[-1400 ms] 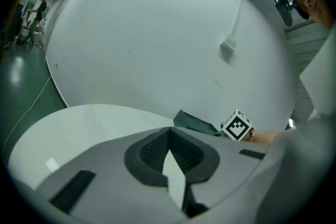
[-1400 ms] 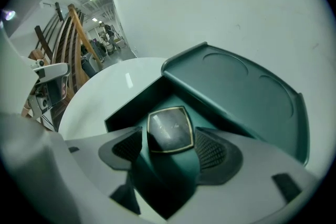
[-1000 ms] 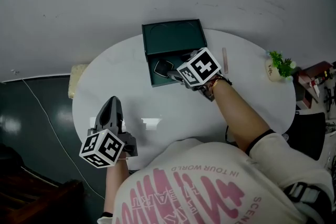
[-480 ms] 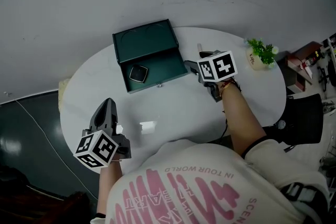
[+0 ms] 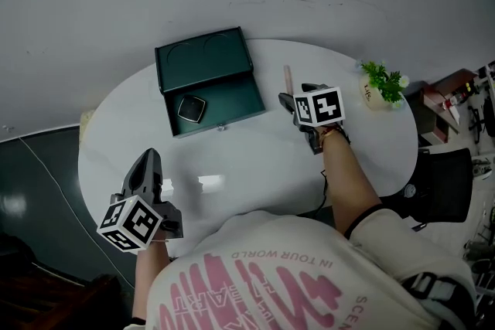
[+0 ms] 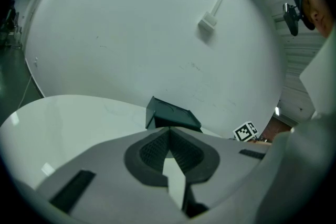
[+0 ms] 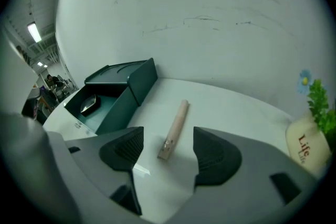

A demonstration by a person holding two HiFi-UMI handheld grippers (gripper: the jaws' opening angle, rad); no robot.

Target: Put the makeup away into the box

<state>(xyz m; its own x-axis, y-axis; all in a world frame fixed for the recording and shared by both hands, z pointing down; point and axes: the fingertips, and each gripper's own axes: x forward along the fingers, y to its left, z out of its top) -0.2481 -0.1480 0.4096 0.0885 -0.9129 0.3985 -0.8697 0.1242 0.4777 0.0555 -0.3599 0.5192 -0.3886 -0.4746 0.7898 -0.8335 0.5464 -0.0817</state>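
The dark green box [image 5: 209,81] stands open at the back of the white table, and a dark compact [image 5: 190,107] lies inside it. To its right a pink makeup tube [image 5: 288,78] lies on the table. My right gripper [image 5: 292,98] hangs just in front of the tube. In the right gripper view the tube [image 7: 175,128] lies between the open jaws of that gripper [image 7: 167,140], which have just been closing a little without touching it. My left gripper [image 5: 147,166] hovers near the front left edge, shut with nothing in it [image 6: 169,131].
A small plant in a cream pot [image 5: 379,85] stands at the table's [image 5: 255,158] right end, close to the tube. Dark floor lies left of the table, and shelves [image 5: 456,100] stand at the far right.
My right gripper has left the box and swung right to the pink tube; the compact stays in the box. The left gripper drifted slightly left.
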